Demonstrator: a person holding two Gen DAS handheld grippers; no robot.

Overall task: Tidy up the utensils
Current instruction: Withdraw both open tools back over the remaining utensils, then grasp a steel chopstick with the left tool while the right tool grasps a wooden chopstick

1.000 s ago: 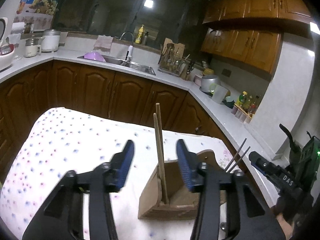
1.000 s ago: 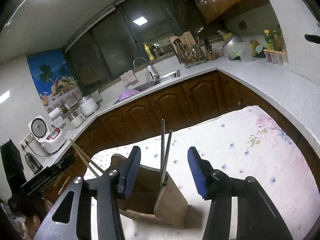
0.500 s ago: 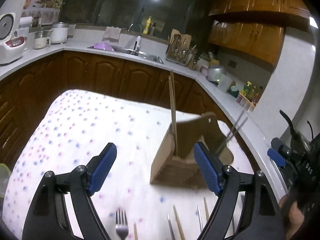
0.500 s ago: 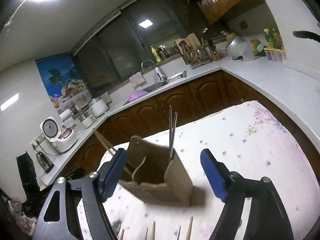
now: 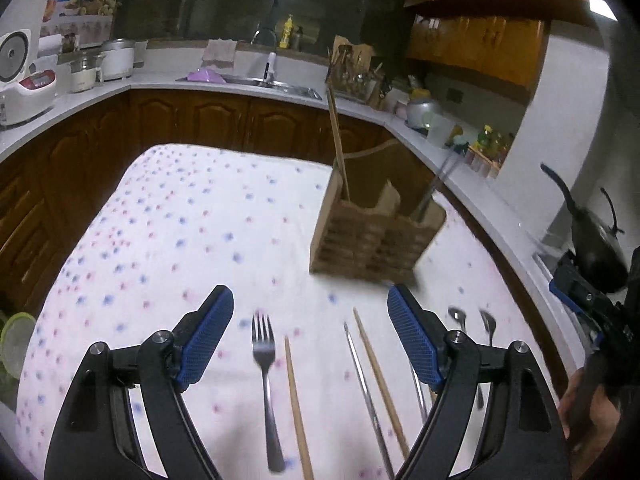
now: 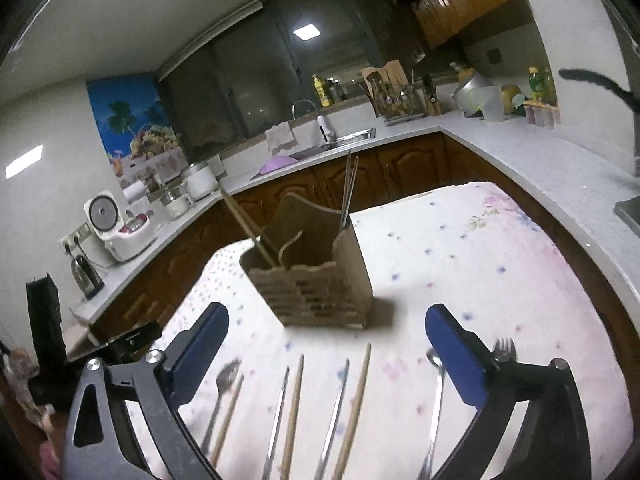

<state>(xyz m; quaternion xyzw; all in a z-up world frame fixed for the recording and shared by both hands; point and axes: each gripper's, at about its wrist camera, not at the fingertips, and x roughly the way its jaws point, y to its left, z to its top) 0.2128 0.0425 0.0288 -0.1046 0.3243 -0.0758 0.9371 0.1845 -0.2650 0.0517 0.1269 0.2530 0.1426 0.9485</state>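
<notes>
Both tools wide open above a row of loose utensils, holder further back.

The left tool point(image 5: 310, 334) and right tool point(image 6: 326, 340) each hang with jaws spread and nothing between them, over the flowered cloth of the counter point(image 5: 168, 216). A brown utensil holder point(image 5: 374, 236) stands upright toward the far right part of the counter, with wooden chopsticks point(image 5: 338, 148) in its left compartment and metal chopsticks point(image 6: 347, 186) in its right one. Along the near edge lie, side by side and apart from the holder, a fork point(image 5: 266, 384), a wooden chopstick point(image 5: 296, 404), a metal chopstick point(image 5: 366, 396), another wooden chopstick point(image 5: 382, 384) and two spoons point(image 5: 458, 317) toward the right edge.
</notes>
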